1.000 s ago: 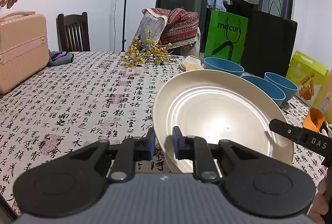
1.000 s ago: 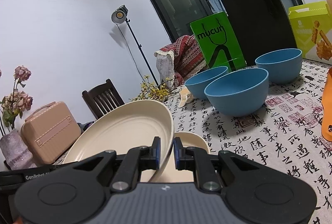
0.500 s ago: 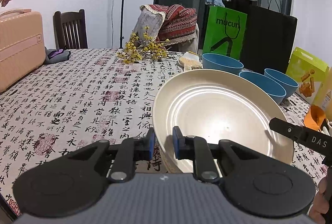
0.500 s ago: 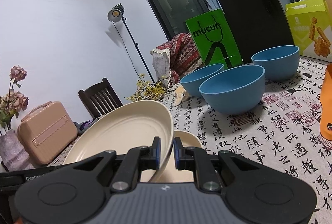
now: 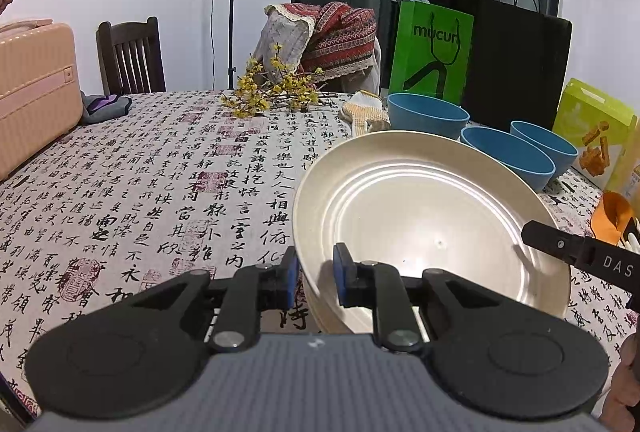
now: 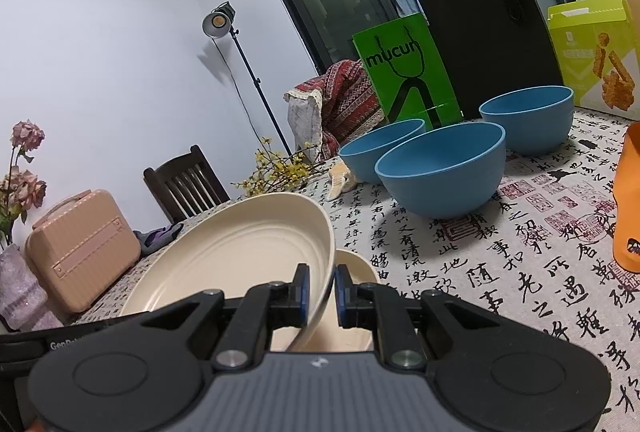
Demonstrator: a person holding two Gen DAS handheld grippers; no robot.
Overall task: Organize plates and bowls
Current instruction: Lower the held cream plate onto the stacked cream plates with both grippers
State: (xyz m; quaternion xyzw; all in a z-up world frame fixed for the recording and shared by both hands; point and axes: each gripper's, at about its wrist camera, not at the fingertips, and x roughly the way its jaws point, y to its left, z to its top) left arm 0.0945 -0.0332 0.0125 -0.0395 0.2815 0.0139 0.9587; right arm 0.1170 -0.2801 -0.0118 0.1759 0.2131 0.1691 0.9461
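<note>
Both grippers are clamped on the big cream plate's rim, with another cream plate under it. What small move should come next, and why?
Probably lower the large cream plate level onto the smaller cream plate beneath it. The left gripper and right gripper each pinch its rim, it is tilted above the table, and the three blue bowls stand apart, out of its way.

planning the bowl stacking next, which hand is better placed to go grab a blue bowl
Right, likely: the blue bowls sit just ahead of the right gripper. But both it and the left gripper are shut on the cream plate.
</note>
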